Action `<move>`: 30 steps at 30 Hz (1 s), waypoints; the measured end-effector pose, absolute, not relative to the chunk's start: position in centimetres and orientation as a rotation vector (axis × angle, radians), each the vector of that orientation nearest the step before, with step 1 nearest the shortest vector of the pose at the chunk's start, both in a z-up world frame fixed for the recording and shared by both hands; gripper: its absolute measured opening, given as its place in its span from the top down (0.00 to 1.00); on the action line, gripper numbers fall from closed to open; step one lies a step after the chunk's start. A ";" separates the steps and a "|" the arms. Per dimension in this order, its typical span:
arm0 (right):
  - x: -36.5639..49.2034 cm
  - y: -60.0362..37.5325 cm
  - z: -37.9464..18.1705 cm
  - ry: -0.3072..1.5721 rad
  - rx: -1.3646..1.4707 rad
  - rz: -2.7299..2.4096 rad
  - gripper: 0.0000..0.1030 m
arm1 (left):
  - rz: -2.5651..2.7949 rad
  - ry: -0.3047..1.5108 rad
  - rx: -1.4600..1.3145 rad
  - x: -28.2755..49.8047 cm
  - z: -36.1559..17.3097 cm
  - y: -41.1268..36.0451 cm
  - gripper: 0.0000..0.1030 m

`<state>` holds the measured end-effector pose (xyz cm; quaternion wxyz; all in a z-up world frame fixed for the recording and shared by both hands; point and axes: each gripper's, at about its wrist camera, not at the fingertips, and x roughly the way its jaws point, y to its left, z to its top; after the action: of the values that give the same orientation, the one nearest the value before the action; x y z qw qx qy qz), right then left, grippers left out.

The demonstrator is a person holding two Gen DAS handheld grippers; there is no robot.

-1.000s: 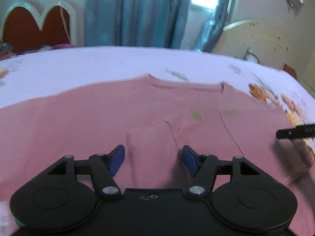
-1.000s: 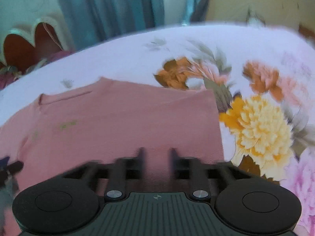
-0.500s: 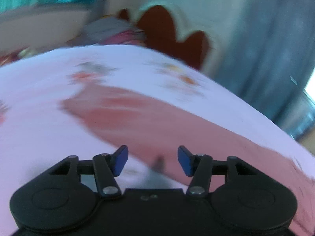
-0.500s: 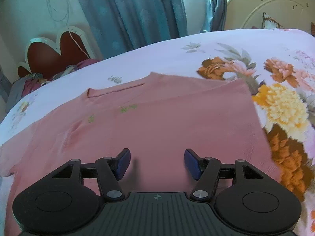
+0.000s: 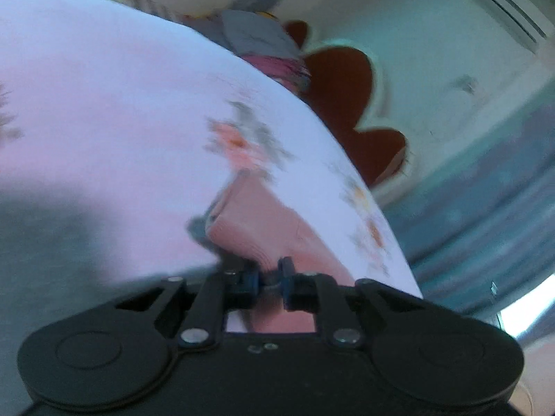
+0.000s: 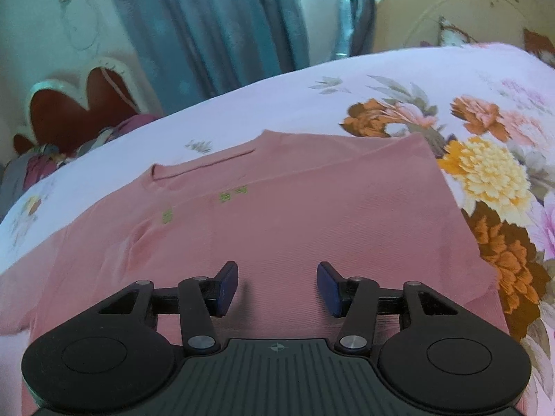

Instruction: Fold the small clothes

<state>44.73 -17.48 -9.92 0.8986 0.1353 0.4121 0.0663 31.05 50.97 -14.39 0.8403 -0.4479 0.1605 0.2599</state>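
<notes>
A pink long-sleeved shirt (image 6: pixel 295 215) lies flat on the bed, collar toward the far side, its right side folded in to a straight edge. My right gripper (image 6: pixel 277 287) hovers open just over the shirt's lower middle, with nothing between its blue pads. In the blurred, rolled left wrist view, the shirt's left sleeve (image 5: pixel 253 215) runs away from me to its cuff. My left gripper (image 5: pixel 269 282) is closing on that sleeve, and the pads pinch a ridge of pink cloth between them.
The bed wears a white sheet (image 6: pixel 347 69) with big orange and yellow flowers at the right. A red scalloped headboard (image 6: pixel 69 104) with a pile of clothes (image 6: pixel 41 163) is at the left. Blue curtains (image 6: pixel 208 27) and a cream board (image 6: pixel 468 10) stand behind.
My left gripper swung from the shirt's middle out to the left sleeve, rolled over, and closed from wide open onto the cloth. The right gripper rose slightly and stayed open.
</notes>
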 end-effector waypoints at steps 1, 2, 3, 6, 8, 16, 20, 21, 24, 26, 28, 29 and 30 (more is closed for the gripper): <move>45.0 -17.7 -9.9 0.862 0.288 0.126 0.50 | 0.506 0.324 -0.904 31.4 -13.4 50.0 0.89; 45.2 -17.9 -9.9 0.864 0.290 0.118 0.50 | 0.465 0.318 -0.844 32.1 -12.4 48.7 0.89; 45.3 -18.1 -9.6 0.855 0.295 0.117 0.50 | 0.429 0.328 -0.782 33.0 -11.5 47.1 0.89; 45.4 -18.2 -8.9 0.834 0.294 0.121 0.50 | 0.287 0.349 -0.660 35.5 -9.3 41.5 0.89; 45.4 -18.3 -8.8 0.829 0.300 0.124 0.50 | 0.196 0.381 -0.610 37.5 -8.6 37.2 0.89; 44.8 -19.4 -8.8 0.821 0.350 0.144 0.50 | -0.122 0.542 -0.459 43.5 -8.1 18.9 0.89; 44.3 -20.7 -8.7 0.820 0.382 0.155 0.50 | -0.225 0.625 -0.411 46.1 -9.4 12.5 0.89; 44.1 -21.1 -8.6 0.820 0.392 0.164 0.50 | -0.242 0.644 -0.398 46.6 -10.0 11.4 0.89; 43.6 -22.0 -8.3 0.816 0.414 0.188 0.50 | -0.287 0.723 -0.352 48.9 -12.0 7.9 0.86; 43.3 -22.7 -8.2 0.808 0.442 0.201 0.50 | -0.346 0.805 -0.332 49.8 -13.2 5.8 0.58; 43.3 -23.2 -8.1 0.815 0.468 0.213 0.50 | -0.327 0.805 -0.276 49.3 -13.0 4.9 0.39; 43.4 -23.4 -8.2 0.822 0.479 0.222 0.50 | -0.335 0.762 -0.260 48.4 -12.4 5.0 0.38; 43.4 -23.4 -8.2 0.827 0.496 0.250 0.50 | -0.333 0.730 -0.248 47.1 -11.9 5.3 0.38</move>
<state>43.44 -23.43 -8.22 0.8785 0.2379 0.3965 0.1198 47.07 5.32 -11.91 0.9133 -0.1203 0.3542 -0.1614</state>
